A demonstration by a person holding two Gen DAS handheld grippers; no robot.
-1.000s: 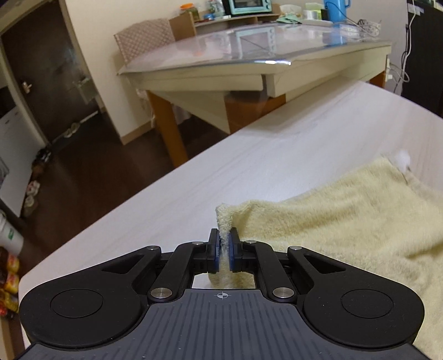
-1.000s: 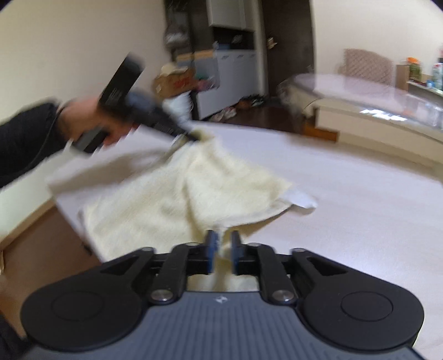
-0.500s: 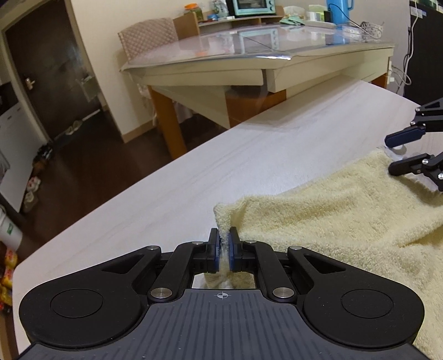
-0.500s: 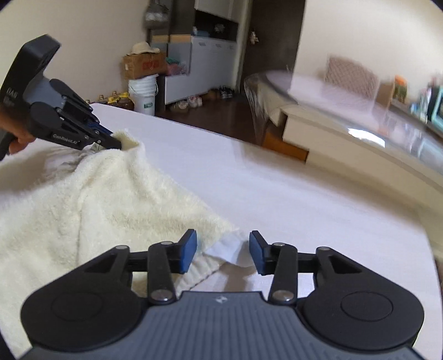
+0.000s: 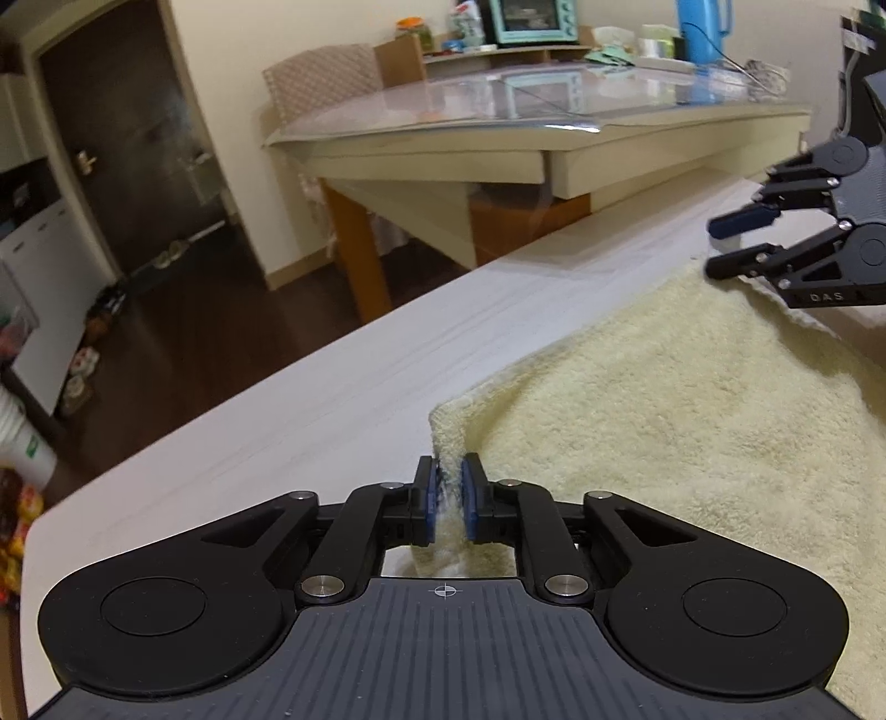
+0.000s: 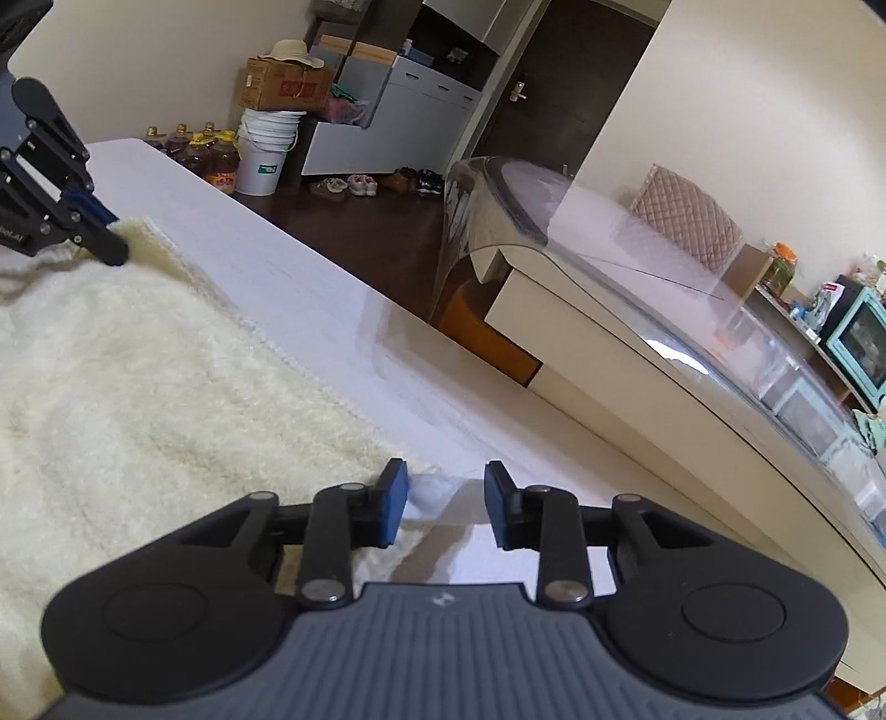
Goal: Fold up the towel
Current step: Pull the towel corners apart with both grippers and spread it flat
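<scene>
A pale yellow towel (image 5: 692, 399) lies spread on the white table (image 5: 332, 387). My left gripper (image 5: 448, 487) is shut on the towel's near corner, which pokes up between the blue pads. My right gripper (image 6: 446, 498) is open, its jaws wide apart over the towel's far corner and its white label (image 6: 429, 490). The towel (image 6: 138, 376) fills the left of the right wrist view. The right gripper (image 5: 736, 243) also shows at the right edge of the left wrist view, and the left gripper (image 6: 105, 238) at the left edge of the right wrist view.
A glass-topped table (image 5: 526, 116) with a teal oven (image 5: 526, 19) and a blue jug (image 5: 700, 25) stands behind. A padded chair (image 6: 686, 221), a white bucket (image 6: 266, 152), oil bottles (image 6: 194, 152), shoes (image 6: 354, 185) and a dark door (image 5: 127, 149) lie beyond the table's edge.
My right gripper has let go of the towel's far corner and opened wide, now hovering just above it. My left gripper has kept its hold on the near corner.
</scene>
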